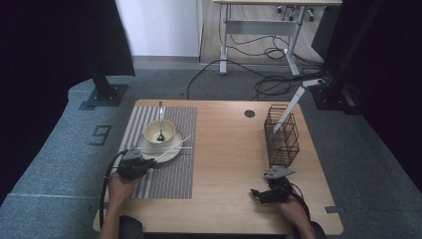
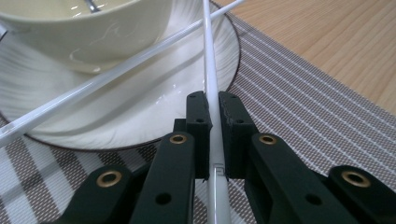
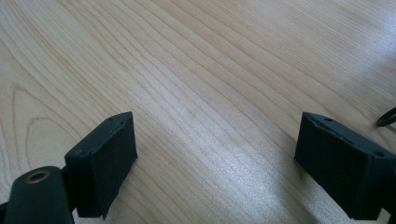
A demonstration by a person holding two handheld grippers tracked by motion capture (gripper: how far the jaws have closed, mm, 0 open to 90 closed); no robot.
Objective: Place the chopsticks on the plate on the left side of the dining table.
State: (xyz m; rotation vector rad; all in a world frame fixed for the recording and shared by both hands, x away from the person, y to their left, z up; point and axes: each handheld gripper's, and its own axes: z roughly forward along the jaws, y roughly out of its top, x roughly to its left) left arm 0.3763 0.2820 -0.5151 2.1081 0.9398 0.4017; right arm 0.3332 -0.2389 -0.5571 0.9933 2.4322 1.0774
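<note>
A cream bowl [image 1: 159,131] with a metal spoon [image 1: 160,122] in it stands on a white plate [image 1: 175,148] on a striped placemat [image 1: 169,174] at the table's left. Two white chopsticks lie crossed over the plate's near rim. My left gripper [image 1: 148,162] is shut on one chopstick [image 2: 208,56], near its end just off the plate [image 2: 140,107]. The other chopstick [image 2: 116,74] lies loose against the bowl [image 2: 93,32]. My right gripper [image 1: 257,194] is low over bare wood at the front right, its jaws wide apart with nothing between them [image 3: 215,158].
A black wire basket [image 1: 281,135] stands at the right side of the table with a long white utensil [image 1: 291,105] leaning out of it. A round cable hole [image 1: 250,113] is at the far edge. Bare wood [image 1: 224,159] lies between placemat and basket.
</note>
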